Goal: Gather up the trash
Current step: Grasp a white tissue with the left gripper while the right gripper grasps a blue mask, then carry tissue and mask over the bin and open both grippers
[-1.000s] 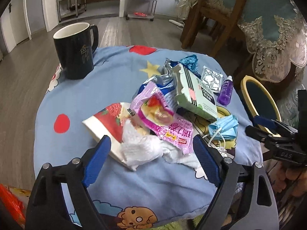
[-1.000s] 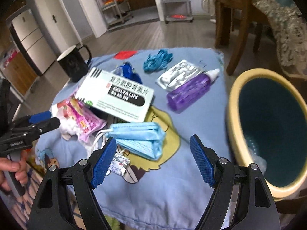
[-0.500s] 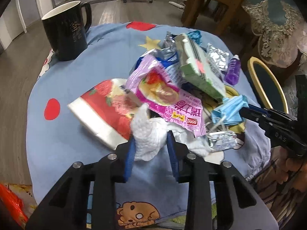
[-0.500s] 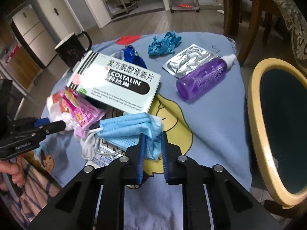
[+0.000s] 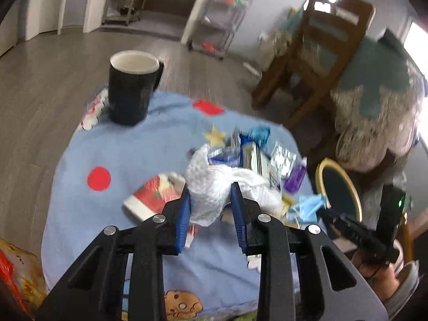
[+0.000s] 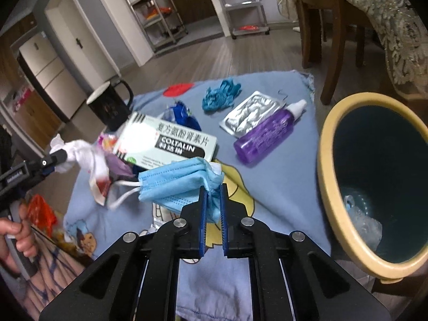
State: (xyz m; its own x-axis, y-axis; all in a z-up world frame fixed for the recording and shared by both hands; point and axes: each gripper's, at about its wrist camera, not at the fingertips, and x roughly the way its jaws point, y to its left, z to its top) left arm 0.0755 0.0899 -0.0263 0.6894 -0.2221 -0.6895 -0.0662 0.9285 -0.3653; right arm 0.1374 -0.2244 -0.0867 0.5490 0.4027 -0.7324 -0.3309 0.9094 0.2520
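Observation:
My left gripper (image 5: 210, 191) is shut on a crumpled white tissue (image 5: 211, 184) and holds it above the blue cloth; it also shows in the right wrist view (image 6: 75, 152). My right gripper (image 6: 212, 191) is shut on a blue face mask (image 6: 176, 184), lifted off the cloth with its white ear loops hanging. A yellow-rimmed trash bin (image 6: 329, 165) stands to the right, also in the left wrist view (image 5: 338, 187). A COLTALIN medicine box (image 6: 165, 144), purple spray bottle (image 6: 267, 133), foil blister pack (image 6: 248, 117), crumpled blue glove (image 6: 220, 95) and pink snack wrapper (image 6: 107, 144) lie on the cloth.
A black mug (image 5: 132, 88) stands at the cloth's far left corner. A red-and-white packet (image 5: 152, 198) lies near my left gripper. A wooden chair (image 5: 315, 61) and a lace-covered table (image 5: 379, 101) stand behind the bin. An orange bag (image 5: 10, 272) lies on the floor at left.
Both grippers have risen from the cloth: the left carries the white tissue up, the right lifts the blue mask. A second ago both were open.

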